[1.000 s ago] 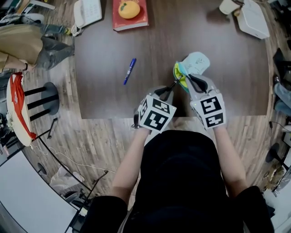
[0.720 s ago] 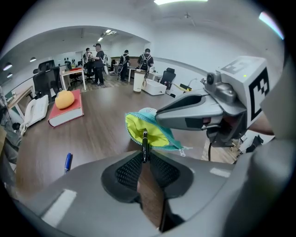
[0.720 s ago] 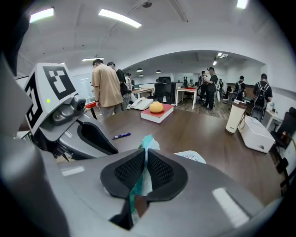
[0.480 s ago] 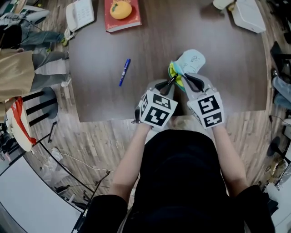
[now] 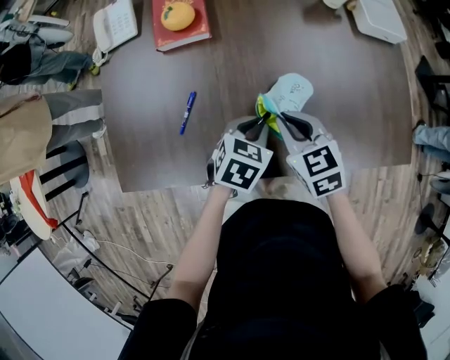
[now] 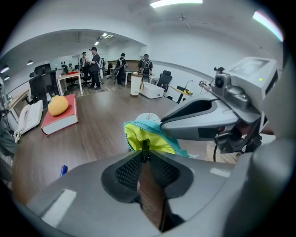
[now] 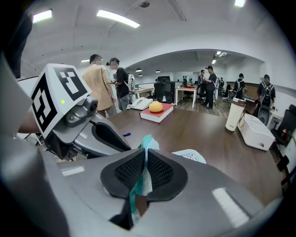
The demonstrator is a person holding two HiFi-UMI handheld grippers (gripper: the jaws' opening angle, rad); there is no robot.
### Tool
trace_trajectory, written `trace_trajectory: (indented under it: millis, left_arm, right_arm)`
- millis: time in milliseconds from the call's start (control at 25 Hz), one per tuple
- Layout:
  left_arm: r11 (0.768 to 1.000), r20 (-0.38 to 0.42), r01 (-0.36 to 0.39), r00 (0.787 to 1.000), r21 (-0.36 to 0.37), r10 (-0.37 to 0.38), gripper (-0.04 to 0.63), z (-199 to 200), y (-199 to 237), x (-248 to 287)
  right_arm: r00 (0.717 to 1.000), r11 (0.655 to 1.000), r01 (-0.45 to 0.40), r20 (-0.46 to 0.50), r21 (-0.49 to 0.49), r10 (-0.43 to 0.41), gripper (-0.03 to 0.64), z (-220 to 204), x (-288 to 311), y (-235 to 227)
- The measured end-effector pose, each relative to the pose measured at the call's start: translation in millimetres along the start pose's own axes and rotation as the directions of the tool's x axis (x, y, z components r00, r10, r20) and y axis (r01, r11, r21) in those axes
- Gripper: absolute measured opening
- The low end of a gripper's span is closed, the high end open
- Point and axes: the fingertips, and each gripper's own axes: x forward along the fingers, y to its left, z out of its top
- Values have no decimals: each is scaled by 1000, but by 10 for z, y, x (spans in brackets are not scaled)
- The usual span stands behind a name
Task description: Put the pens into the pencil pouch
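The teal pencil pouch point(image 5: 292, 90) with yellow lining lies near the table's front edge, its mouth facing me. My right gripper point(image 5: 284, 121) is shut on the pouch's teal edge point(image 7: 147, 141) and holds the mouth up. My left gripper point(image 5: 258, 124) is shut on a thin dark pen point(image 6: 145, 147), whose tip pokes into the yellow lining point(image 6: 150, 139); most of that pen is hidden by the jaws. A blue pen point(image 5: 187, 112) lies loose on the table to the left, apart from both grippers; it also shows in the left gripper view point(image 6: 63, 170).
A red book point(image 5: 163, 36) with an orange fruit point(image 5: 177, 14) on it sits at the table's far side, a white telephone point(image 5: 116, 22) beside it. A white box point(image 5: 380, 17) stands far right. A stool point(image 5: 67, 165) and cables are on the floor left. People stand in the background.
My left gripper has moved up to the pouch's mouth, and the dark pen now reaches into it. The right gripper has kept its grip on the pouch edge.
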Motion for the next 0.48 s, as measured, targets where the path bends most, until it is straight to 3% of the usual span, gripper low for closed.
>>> trace_trajectory:
  millis: [480]
  left_arm:
    - [1000, 13, 16, 1000, 10, -16, 57, 58, 32, 97]
  right_arm:
    - [1000, 1000, -4, 3, -2, 4, 28, -23, -15, 17]
